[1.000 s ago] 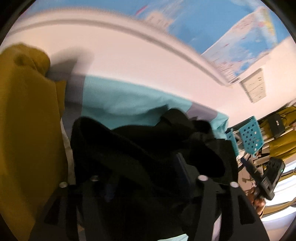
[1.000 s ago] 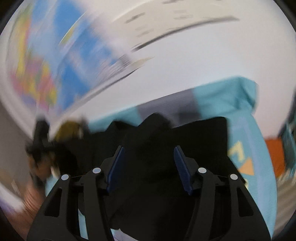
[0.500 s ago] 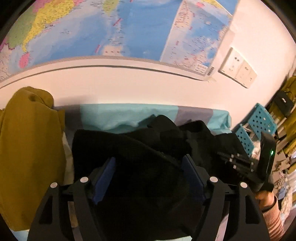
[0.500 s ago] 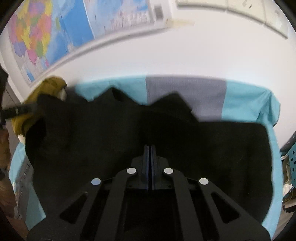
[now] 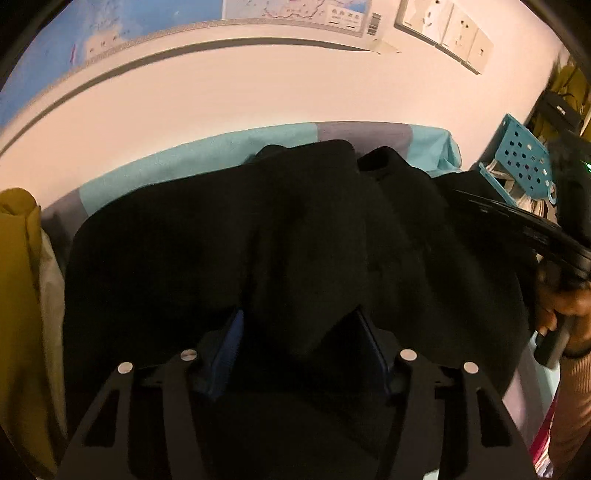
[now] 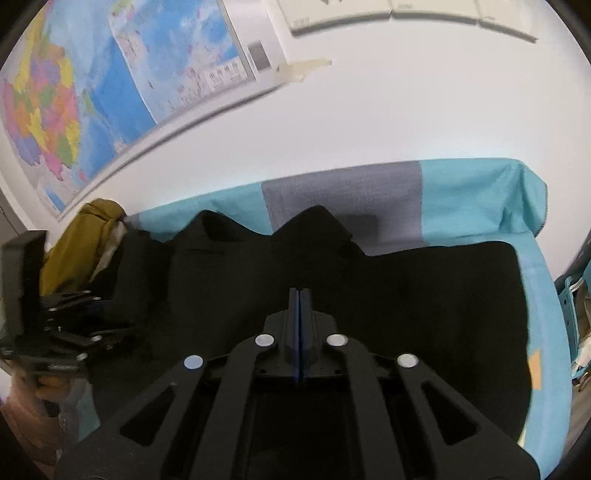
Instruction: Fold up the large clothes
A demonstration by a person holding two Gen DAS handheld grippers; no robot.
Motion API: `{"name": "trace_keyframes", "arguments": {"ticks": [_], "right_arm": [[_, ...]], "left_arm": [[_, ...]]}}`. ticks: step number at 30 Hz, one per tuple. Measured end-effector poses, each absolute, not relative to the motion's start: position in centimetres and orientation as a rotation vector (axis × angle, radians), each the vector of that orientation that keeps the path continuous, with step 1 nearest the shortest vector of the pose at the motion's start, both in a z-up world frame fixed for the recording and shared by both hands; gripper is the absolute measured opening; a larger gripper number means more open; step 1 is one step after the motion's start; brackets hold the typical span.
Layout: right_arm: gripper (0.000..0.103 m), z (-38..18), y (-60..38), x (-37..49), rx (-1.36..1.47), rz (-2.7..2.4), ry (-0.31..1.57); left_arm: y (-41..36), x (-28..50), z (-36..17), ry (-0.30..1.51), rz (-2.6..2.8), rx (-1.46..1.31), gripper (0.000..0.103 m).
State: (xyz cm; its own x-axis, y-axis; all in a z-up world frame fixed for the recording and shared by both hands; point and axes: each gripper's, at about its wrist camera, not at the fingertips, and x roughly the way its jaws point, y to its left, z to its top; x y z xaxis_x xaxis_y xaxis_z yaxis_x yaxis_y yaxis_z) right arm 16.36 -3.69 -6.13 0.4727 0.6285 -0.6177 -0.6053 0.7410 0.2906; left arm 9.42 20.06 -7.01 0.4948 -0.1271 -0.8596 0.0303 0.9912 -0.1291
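Observation:
A large black garment [image 5: 295, 221] lies spread across the teal and grey bedsheet [image 5: 184, 158]. My left gripper [image 5: 299, 321] points down at its near edge. Its jaws are closing, and a thick fold of the black cloth fills the gap between the blue pads [image 5: 232, 343]. In the right wrist view the black garment [image 6: 406, 295] covers most of the bedsheet [image 6: 480, 195]. My right gripper [image 6: 301, 295] rests over it with its pads still looking together as the jaws start opening. No cloth shows between them. The left gripper [image 6: 74, 332] appears at that view's left edge.
A mustard garment [image 5: 18, 277] is piled at the bed's left end against the wall. A blue perforated basket [image 5: 524, 162] stands past the bed's right end. A hand [image 5: 561, 306] holds the right gripper there. A wall map [image 6: 74, 92] and sockets [image 5: 443, 26] hang above.
The black garment went from bunched and lifted to spread flat on the bed. The right gripper's jaws came together. The left gripper rolled, moved right and tipped down, its jaws widening then narrowing.

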Motion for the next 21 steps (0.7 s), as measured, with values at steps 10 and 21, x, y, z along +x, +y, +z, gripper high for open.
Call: {"name": "trace_keyframes", "arguments": {"ticks": [10,21], "right_arm": [[0.060,-6.8,-4.2,12.4,-0.038,0.826,0.776],[0.002,-7.8,-3.1,13.6,-0.104,0.766,0.727]], "left_arm": [[19.0,9.2,-6.8,0.997,-0.066,-0.051,0.056],[19.0,9.7,-7.2,0.989,-0.050,-0.060,0.044]]}}
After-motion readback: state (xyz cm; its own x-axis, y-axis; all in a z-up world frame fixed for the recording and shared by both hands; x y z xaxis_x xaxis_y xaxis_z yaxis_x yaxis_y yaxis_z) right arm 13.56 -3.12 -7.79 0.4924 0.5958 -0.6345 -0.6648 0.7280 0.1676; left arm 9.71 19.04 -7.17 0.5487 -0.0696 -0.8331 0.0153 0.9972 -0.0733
